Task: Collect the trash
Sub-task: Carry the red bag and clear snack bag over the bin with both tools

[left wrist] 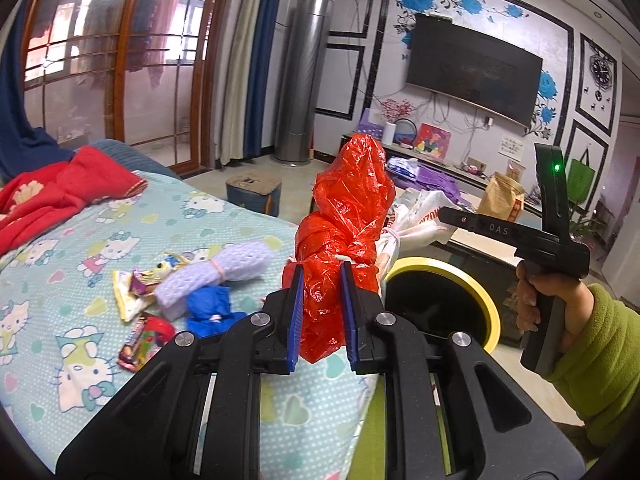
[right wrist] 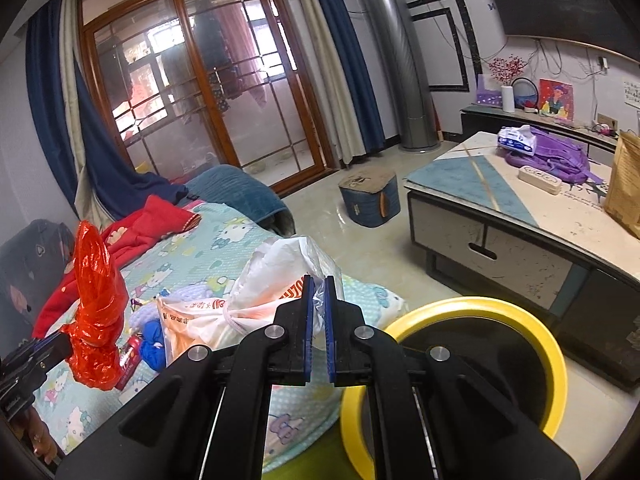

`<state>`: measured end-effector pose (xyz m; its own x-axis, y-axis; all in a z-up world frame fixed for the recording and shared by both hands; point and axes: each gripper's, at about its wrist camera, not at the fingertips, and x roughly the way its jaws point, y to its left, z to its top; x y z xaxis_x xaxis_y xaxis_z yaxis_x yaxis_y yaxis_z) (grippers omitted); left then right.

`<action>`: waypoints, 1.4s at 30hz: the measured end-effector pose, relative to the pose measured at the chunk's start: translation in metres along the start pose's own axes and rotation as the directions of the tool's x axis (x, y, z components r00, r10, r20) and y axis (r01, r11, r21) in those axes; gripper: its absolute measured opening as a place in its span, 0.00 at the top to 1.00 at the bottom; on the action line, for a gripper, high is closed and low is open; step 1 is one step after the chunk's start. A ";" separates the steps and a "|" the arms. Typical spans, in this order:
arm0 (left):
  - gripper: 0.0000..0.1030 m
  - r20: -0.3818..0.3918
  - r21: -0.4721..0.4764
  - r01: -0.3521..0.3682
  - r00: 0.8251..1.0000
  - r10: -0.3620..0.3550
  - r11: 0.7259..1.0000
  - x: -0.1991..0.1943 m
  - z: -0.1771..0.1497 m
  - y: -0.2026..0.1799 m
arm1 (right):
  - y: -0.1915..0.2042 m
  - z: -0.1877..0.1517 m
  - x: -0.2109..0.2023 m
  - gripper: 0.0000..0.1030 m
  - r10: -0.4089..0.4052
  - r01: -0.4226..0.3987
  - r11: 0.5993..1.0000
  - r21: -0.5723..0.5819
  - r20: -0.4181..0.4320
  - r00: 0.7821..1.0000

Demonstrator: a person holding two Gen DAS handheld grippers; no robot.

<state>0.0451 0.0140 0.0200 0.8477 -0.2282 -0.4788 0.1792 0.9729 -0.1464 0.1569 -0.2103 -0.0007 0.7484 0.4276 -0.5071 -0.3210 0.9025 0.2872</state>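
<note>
- Grippers both clamped on knotted bags, lifted above a bed (left wrist: 100,236).
- The left gripper (left wrist: 321,312) pinches a red bag (left wrist: 344,232) that stands upright between its fingers.
- The right gripper (right wrist: 317,328) pinches a white bag (right wrist: 264,296) bunched just ahead and to its left.
- A yellow-rimmed bin (right wrist: 476,308) sits just right of the right gripper, below it.
- Wrappers (left wrist: 136,292) lie on the bed left of the left gripper.

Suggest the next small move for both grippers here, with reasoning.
Probably carry both loads sideways over the yellow-rimmed bin and only then open. The left gripper is shut on the red plastic bag, the right gripper on the white plastic bag. Both bags hang clear of the bed, and the bin stands open just beside it.
</note>
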 end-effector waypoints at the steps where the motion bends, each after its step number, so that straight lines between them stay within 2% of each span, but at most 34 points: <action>1: 0.89 -0.003 0.001 0.008 1.000 -0.008 1.000 0.002 0.000 -0.003 | -0.002 -0.001 -0.002 0.95 -0.003 0.003 1.000 0.004 0.001 1.000; 21: 0.89 -0.078 0.083 0.133 0.989 -0.127 0.988 0.040 -0.008 -0.052 | -0.077 0.000 -0.031 0.95 -0.135 0.127 0.983 0.131 0.054 0.989; 33: 0.89 -0.133 0.135 0.205 0.973 -0.187 0.969 0.068 -0.014 -0.082 | -0.120 -0.004 -0.046 0.95 -0.241 0.222 0.954 0.200 0.075 0.968; 42: 0.89 -0.191 0.178 0.260 0.955 -0.226 0.949 0.096 -0.024 -0.104 | -0.142 -0.010 -0.052 0.95 -0.306 0.279 0.930 0.241 0.084 0.948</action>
<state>0.0958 -0.1104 -0.0313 0.6737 -0.4454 -0.5897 0.4799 0.8705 -0.1092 0.1576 -0.3603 -0.0233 0.8566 0.1251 -0.5006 0.0500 0.9455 0.3217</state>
